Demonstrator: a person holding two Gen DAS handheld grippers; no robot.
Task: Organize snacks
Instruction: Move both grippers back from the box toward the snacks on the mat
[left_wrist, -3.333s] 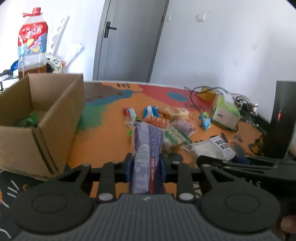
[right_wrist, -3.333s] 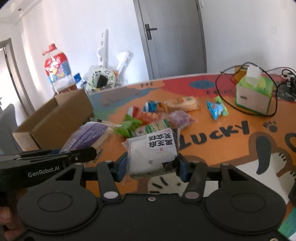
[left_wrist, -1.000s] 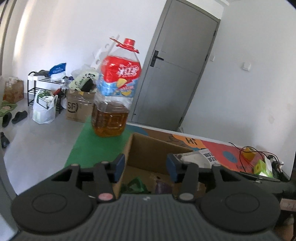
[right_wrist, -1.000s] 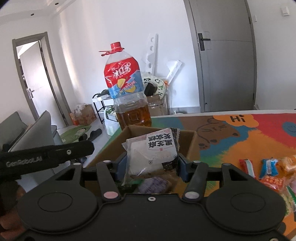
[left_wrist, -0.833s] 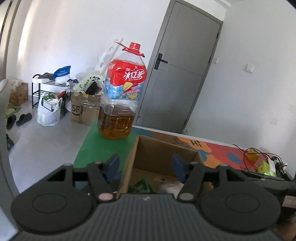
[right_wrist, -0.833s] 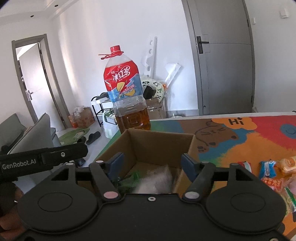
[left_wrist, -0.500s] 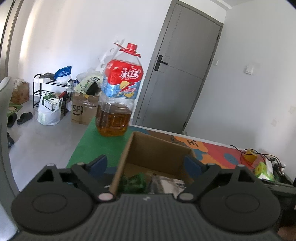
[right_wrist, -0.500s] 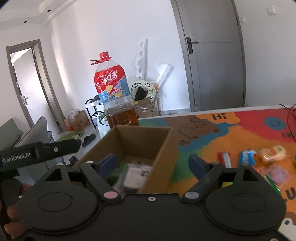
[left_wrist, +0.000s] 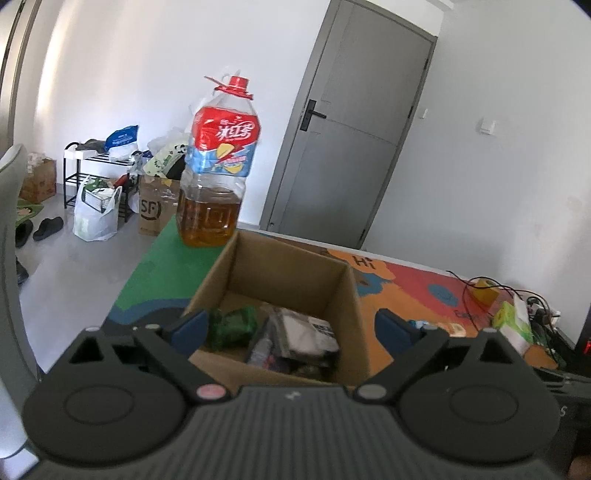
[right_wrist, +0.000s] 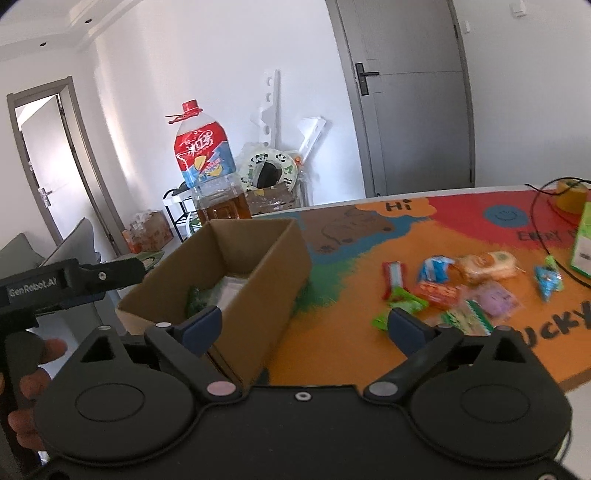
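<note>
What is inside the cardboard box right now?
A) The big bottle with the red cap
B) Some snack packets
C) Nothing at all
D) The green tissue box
B: the left wrist view looks into the cardboard box and shows a green packet and a white packet lying on its floor, while the big bottle stands behind the box, outside it.

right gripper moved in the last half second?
Yes. The right gripper has swung right: the cardboard box sits further left in its view, and more loose snacks show.
</note>
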